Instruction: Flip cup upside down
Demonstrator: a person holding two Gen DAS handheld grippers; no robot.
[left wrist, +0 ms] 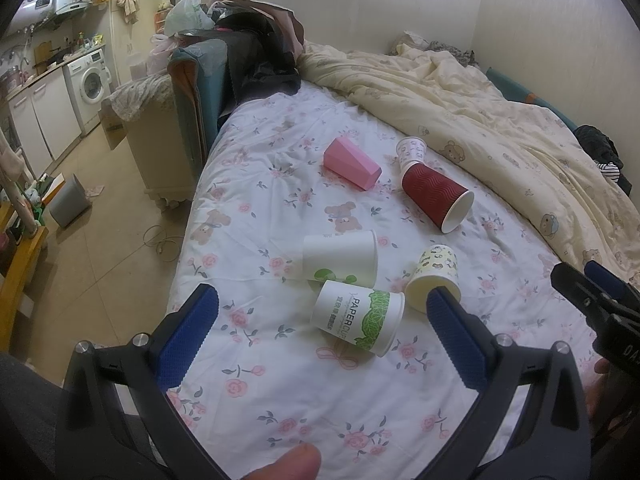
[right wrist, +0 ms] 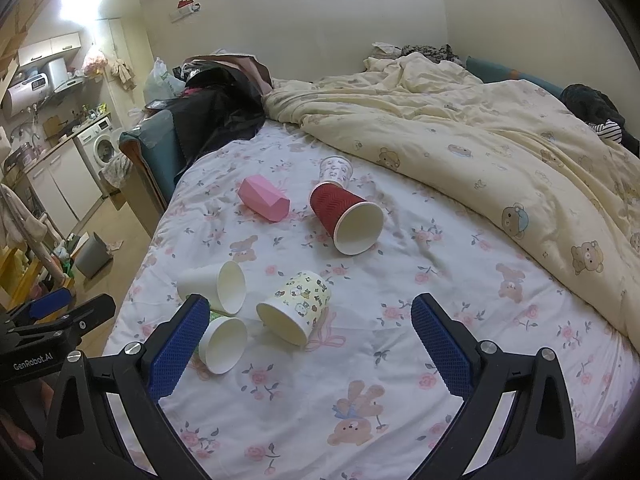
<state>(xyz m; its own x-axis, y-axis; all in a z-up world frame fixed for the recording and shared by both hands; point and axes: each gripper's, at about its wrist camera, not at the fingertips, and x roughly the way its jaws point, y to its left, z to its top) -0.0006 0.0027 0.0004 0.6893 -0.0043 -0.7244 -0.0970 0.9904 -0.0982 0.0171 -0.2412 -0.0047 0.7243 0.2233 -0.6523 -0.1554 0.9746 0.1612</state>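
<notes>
Several cups lie on their sides on the floral bed sheet (left wrist: 280, 392). A white and green paper cup (left wrist: 358, 318) lies nearest my left gripper (left wrist: 320, 314), which is open and empty above the sheet. Behind it lie a plain white cup (left wrist: 340, 256), a yellow cartoon cup (left wrist: 434, 276), a red ribbed cup (left wrist: 436, 198), a pink faceted cup (left wrist: 350, 164) and a small patterned cup (left wrist: 412, 152). My right gripper (right wrist: 310, 316) is open and empty, with the yellow cartoon cup (right wrist: 296, 310) between its fingers' lines of sight. The red cup (right wrist: 346, 218) lies beyond.
A crumpled cream duvet (left wrist: 500, 112) covers the bed's right side. Dark clothes and bags (left wrist: 256, 52) pile at the bed's head. The bed's left edge drops to the floor, where a grey bin (left wrist: 70, 200) stands. Kitchen cabinets and a washing machine (left wrist: 90, 80) are far left.
</notes>
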